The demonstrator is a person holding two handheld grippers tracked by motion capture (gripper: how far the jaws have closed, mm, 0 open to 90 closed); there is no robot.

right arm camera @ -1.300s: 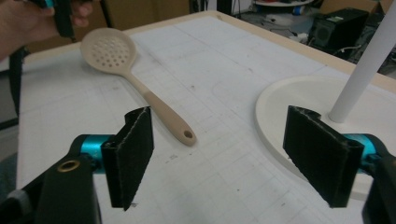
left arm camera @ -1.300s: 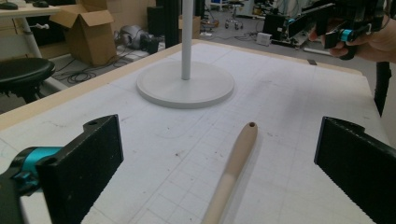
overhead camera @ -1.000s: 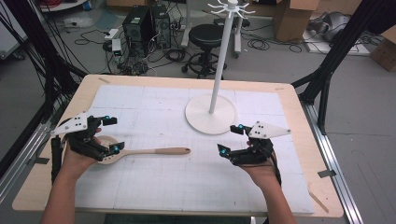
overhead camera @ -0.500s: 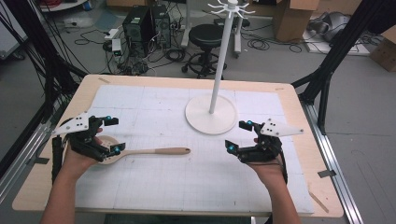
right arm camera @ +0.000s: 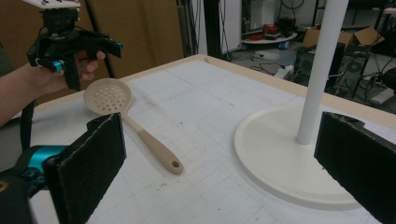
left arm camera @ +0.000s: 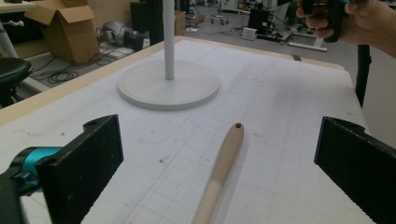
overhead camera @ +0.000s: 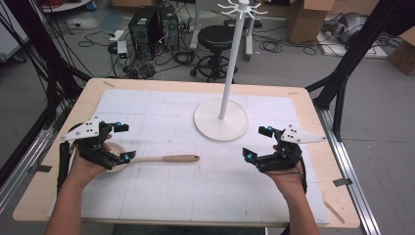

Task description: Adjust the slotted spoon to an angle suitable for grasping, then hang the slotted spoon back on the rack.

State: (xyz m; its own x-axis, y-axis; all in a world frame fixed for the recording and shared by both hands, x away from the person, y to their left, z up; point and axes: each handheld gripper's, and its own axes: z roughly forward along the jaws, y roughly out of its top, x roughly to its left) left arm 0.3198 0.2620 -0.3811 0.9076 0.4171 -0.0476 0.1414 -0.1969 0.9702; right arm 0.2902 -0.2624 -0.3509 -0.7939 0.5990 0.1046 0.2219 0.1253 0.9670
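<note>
Both your tongs gape empty: left gripper [overhead camera: 116,143] over the spoon [overhead camera: 161,159] near the tabletop's left edge, right gripper [overhead camera: 258,143] idle. Clamping its rounded handle risks it rolling away.

Bench [overhead camera: 313,147]: pale wood edge, top covered by matt white gridded mat [overhead camera: 161,112], scuffed in spots. Spoon [right arm camera: 135,123]: matt beige, looks like silicone or plastic, perforated bowl, smooth handle. Stand [overhead camera: 221,120] right of frame centre: smooth matt white base and pole. Tool pads [left arm camera: 100,154]: black, rough, foam-like texture. Cardboard box [left arm camera: 60,28] upper left, plain brown.
</note>
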